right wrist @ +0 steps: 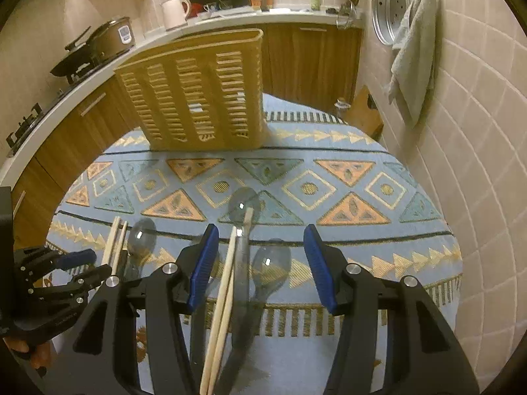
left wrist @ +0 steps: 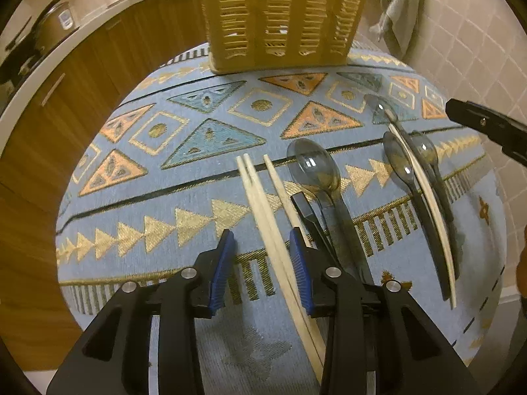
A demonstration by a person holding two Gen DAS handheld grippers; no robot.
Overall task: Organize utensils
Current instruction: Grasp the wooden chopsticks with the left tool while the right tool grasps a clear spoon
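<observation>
both wrist views look steeply down, sharing the patterned cloth (left wrist: 197, 177).

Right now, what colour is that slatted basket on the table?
Tan yellow basket, clearest in the right wrist view.

No legible text (labels blurred)

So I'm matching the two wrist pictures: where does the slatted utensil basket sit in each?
Left wrist: slatted utensil basket at top centre, on the cloth's far edge.
Right wrist: basket upper left of centre, turned at an angle.
Shared landmark: the hanging grey towel, to its right.
</observation>
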